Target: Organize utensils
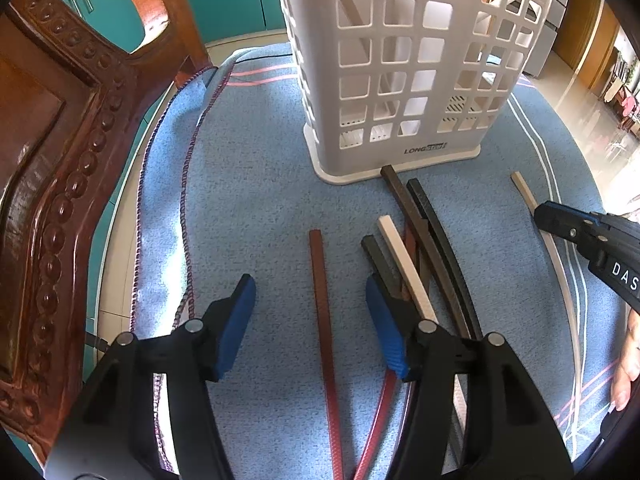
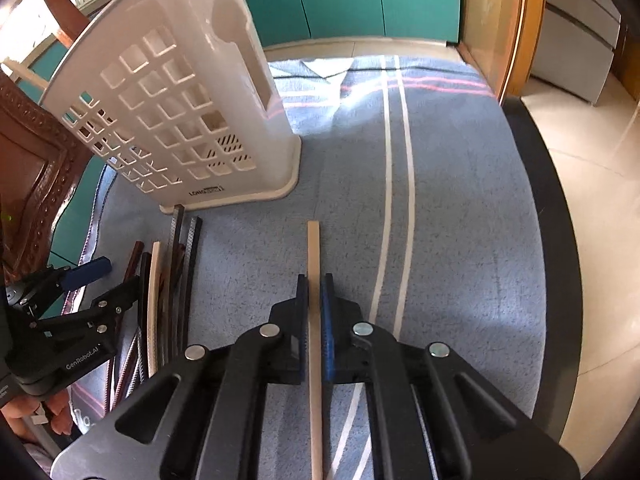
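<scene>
Clamping a pale chopstick [image 2: 314, 304] between its blue pads, the right gripper [image 2: 315, 288] has its jaws narrowed right down onto the stick, which lies along the blue towel [image 2: 472, 208] and points toward the far edge. That stick sits well apart from the others, to the right of the white holder [image 2: 172, 120], a slotted plastic caddy standing upright on the towel. From the left wrist view, the left gripper [image 1: 310, 320] stands with its jaws wide and nothing pressed between the pads; a reddish-brown chopstick [image 1: 322, 300] lies on the towel in the gap between the fingers, touching neither. Just to the right of it lies a loose bundle of chopsticks [image 1: 420, 248], dark brown, black and one cream, crossing one another, with the far ends of two dark ones reaching the foot of the holder. The right finger of the left gripper rests over the near part of this bundle. Two white stripes run along the towel to the right of the held stick. A carved wooden chair [image 1: 60, 160] stands at the left edge of the towel.
</scene>
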{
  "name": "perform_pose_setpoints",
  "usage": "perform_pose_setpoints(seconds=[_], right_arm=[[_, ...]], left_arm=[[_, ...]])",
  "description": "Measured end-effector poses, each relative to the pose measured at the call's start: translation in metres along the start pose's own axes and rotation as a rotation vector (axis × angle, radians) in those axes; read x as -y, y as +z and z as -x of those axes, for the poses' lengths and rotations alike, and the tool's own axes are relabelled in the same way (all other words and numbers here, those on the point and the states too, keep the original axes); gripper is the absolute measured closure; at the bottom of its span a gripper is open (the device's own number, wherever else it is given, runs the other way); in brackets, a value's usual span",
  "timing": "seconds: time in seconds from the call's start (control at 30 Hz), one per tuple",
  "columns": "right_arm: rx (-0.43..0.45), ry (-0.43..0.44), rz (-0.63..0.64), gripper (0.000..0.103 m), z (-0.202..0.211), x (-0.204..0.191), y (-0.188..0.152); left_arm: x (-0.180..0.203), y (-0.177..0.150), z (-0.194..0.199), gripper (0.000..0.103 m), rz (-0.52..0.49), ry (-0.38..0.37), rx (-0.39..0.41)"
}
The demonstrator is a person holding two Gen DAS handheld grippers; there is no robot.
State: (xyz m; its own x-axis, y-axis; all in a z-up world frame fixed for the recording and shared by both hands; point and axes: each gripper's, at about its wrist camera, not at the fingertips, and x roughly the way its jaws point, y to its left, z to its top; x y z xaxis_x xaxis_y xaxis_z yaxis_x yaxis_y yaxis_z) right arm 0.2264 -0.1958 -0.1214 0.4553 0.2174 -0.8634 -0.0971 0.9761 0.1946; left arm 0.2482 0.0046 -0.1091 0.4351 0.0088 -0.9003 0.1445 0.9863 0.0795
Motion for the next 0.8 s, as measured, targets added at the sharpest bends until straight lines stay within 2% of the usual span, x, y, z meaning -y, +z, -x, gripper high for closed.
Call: perform_pose_setpoints(seconds=[0.1,0.27,0.43,0.67,0.8], right_arm=[[0.018,-0.025,0.025,0.092,0.002,-0.005,-0.001],[0.013,-0.044,0.033,0.078,0.0,-0.007,-0.002],[0.014,-0.055,0.036,0.077,-0.003,-0.005,-0.004],[0.064,-0.191,0.126,0.077,-0.011,-0.019,-0.007],[0.074,-0.225,0.146,0.077,-0.012,-0.027,-0.009]], left_arm=[[-0.002,0.001,-0.001,0.045,0.001,0.011,0.001],[-0.01,0.003,-0.003,0.046,0.014,0.02,-0.002],[-0.012,0.005,-0.006,0.046,0.014,0.022,-0.002],[-0.008,0.011,-0.011,0.046,0.003,0.061,0.017],[-0.003,0.012,-0.01,0.054,0.005,0.056,0.019]])
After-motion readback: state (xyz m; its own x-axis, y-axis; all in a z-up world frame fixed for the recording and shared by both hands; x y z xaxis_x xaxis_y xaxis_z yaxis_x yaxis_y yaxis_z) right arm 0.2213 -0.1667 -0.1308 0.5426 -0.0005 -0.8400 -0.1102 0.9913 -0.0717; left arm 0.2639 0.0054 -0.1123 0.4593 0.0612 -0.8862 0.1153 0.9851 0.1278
